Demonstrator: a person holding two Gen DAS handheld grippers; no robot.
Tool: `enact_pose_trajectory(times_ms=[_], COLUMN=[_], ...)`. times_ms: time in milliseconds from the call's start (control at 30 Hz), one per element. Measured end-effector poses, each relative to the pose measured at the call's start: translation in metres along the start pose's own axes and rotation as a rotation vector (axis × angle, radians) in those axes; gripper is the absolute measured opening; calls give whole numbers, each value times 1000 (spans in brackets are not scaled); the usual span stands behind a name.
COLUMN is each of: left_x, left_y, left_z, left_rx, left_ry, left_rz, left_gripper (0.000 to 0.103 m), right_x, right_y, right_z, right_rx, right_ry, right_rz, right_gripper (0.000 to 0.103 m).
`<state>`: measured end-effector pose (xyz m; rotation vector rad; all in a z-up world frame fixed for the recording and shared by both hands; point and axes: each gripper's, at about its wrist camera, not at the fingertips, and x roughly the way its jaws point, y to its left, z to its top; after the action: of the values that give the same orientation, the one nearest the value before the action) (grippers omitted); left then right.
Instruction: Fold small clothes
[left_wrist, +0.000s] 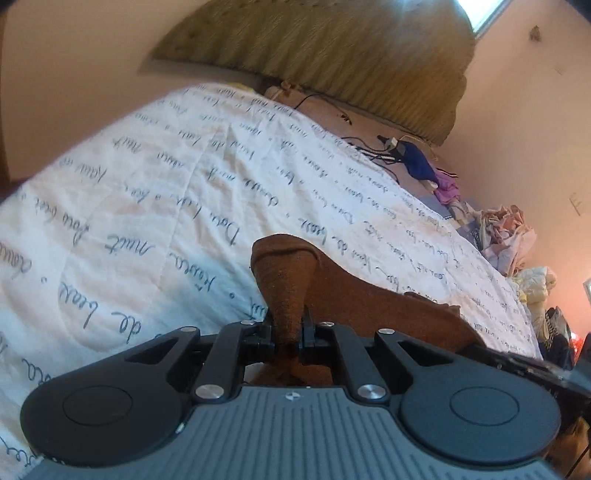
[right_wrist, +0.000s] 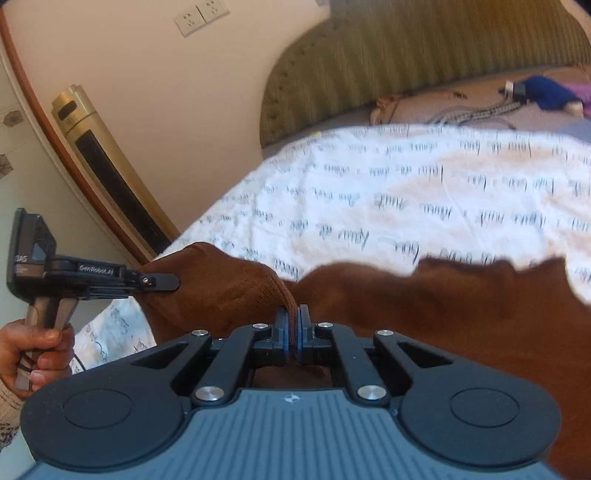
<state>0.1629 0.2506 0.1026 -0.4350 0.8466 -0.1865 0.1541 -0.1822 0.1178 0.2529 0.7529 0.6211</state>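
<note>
Left wrist view: the left gripper (left_wrist: 287, 334) has its jaws clamped on a bunched fold of the brown garment (left_wrist: 369, 299), which rises in a ribbed ridge between the fingers and spreads off to the right over the bed. The garment lies on a white quilt (left_wrist: 147, 206) printed with blue script, near the quilt's close edge. Beyond the quilt stands an olive headboard (left_wrist: 314, 55), with cables, a blue cloth (left_wrist: 417, 162) and a heap of other clothes (left_wrist: 506, 236) toward the bed's far right side.

Right wrist view: the right gripper (right_wrist: 291, 330) is also closed tight on a ribbed edge of the same garment (right_wrist: 424, 295), pinched between its blue pads (right_wrist: 300, 328). The fabric stretches to the left, where the left gripper (right_wrist: 162, 282) meets its raised corner; whether those jaws are closed cannot be told from here. A hand (right_wrist: 37, 350) holds that gripper's handle at the bed's left edge. A gold tower fan (right_wrist: 107, 162) stands against the wall, below two sockets (right_wrist: 201, 16).
</note>
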Motion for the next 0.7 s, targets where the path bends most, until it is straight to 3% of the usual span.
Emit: enact_pose_trajectory(times_ms=[67,167,200,233,300,367,500,533,567,633,667,700], left_x=[-10,-7,5,17,30,32,35,36,37,44,49,57], left_y=[-17,-48,-58,-61,-57,-46,-15,-10,-7,-2,-1,-1], left_z=[-2,-15,-22,-29,-42,-48,-42,-39,-34,-22,-18,-15], left_rx=[26,86,96,96,55,10,-87,-90,-91,-83,-74,-64], left_ry=[-10,9,32,63,61,52,57,62,63,80,92,112], left_rz=[-17,-50,-54,-63,-78,-100,-47,-33,-11,39,56,70], left_gripper=[10,15,33,62,86,87,87,87,87,91,93,94], right_x=[14,-12,-13,-19,-31,-29,-23,-23,-27,-35,-41,-47], right_y=[3,-17,-26,-37,-66,-93,-132,-134,-136,-139,-141,-142], right_z=[25,30,27,22,1,-21,-56,-60,-63,-69,-71,-72], right_rx=[-4,8,11,22,55,94,239,246,252,274,291,301], right_ry=[-15,8,21,49,101,164,189,176,160,119,93,67], right_rz=[-19,-58,-95,-113,-175,-223,-180,-175,-181,-172,-158,-136], right_gripper=[3,3,3,3,3,5,7,11,23,48,68,76])
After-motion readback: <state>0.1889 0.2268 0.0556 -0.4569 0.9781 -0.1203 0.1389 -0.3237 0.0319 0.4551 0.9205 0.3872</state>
